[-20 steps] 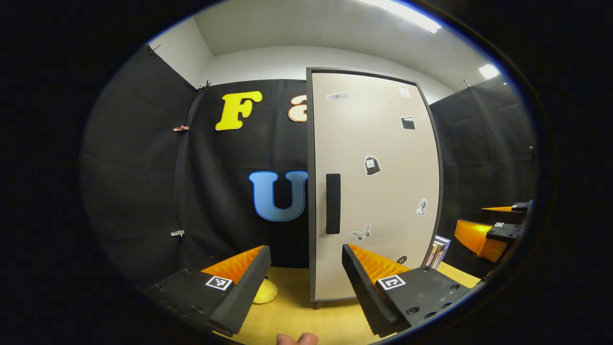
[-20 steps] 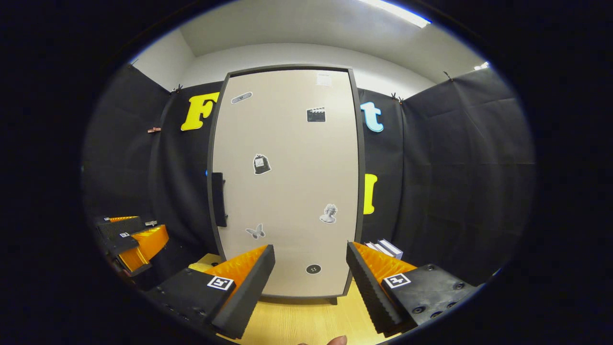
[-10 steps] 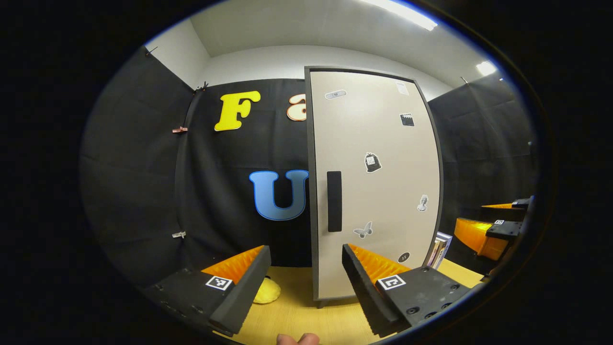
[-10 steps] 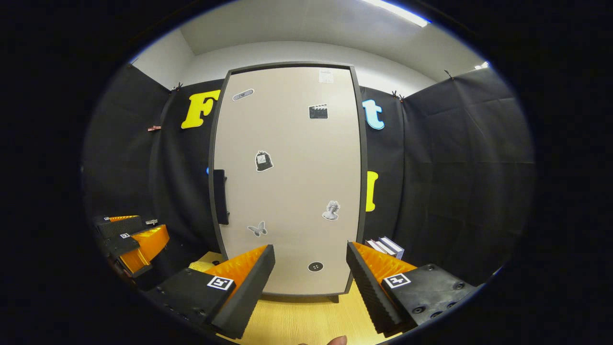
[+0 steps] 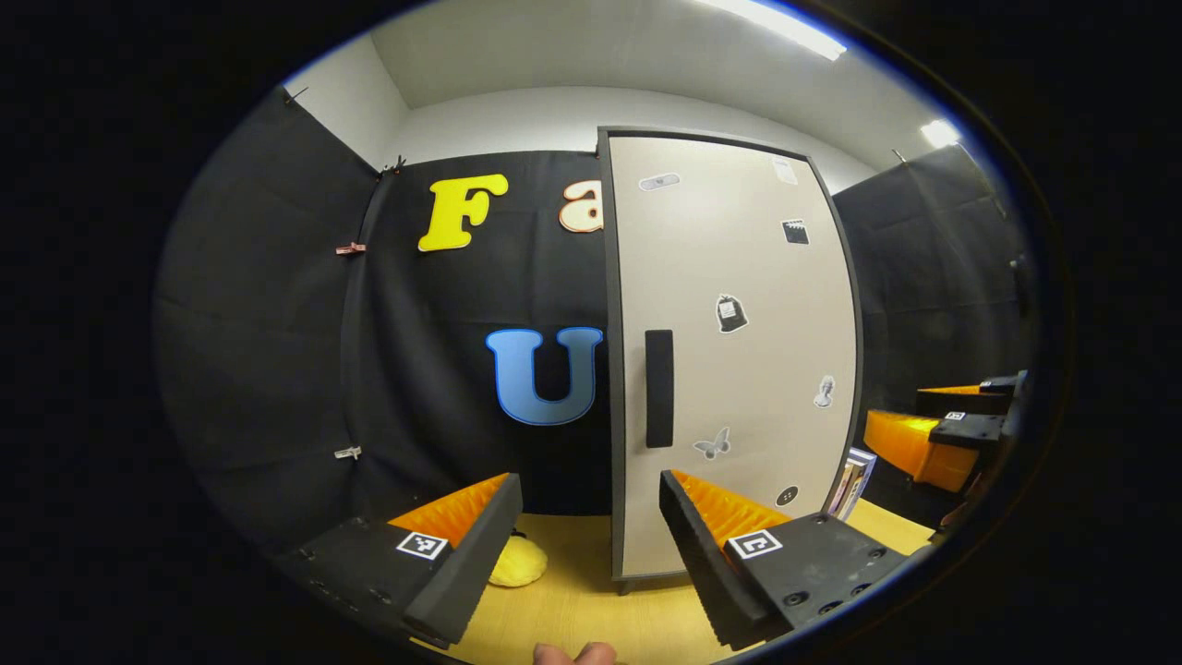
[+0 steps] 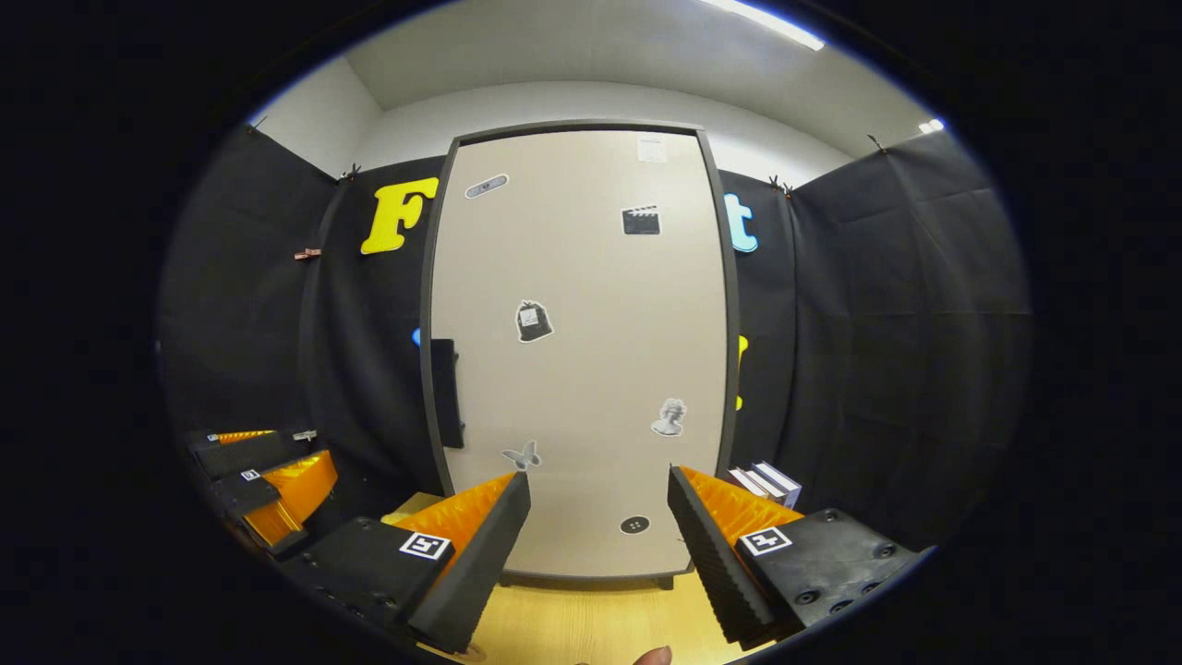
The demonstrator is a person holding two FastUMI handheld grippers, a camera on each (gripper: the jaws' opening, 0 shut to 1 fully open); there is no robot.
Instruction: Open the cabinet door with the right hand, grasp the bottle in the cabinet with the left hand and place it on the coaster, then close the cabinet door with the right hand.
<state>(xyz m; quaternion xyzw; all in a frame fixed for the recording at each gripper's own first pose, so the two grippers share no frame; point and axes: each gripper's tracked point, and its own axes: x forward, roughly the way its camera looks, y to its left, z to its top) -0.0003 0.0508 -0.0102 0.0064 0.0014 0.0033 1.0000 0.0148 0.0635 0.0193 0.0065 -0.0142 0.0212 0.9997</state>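
Left gripper [image 5: 591,536]: jaws spread wide, nothing between them, above the wooden table [image 5: 582,610]. Right gripper [image 6: 598,540]: likewise released, empty. Yellow coaster [image 5: 517,562] lies on the table left of the cabinet. Beyond, the cabinet door [image 6: 582,369] stands closed, its black handle [image 5: 658,388] untouched. Books [image 6: 765,480] stand beside the cabinet's right.

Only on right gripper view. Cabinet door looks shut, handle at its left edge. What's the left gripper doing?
Observer: The left gripper is open and empty, pointed at the handle side of the cabinet door, not touching it.
Operator: Anything on the table left of the cabinet? My own finger blocks that spot.
Observer: Yes, a yellow rounded thing lies on the table just left of the cabinet's foot. I can't tell if it's the coaster.
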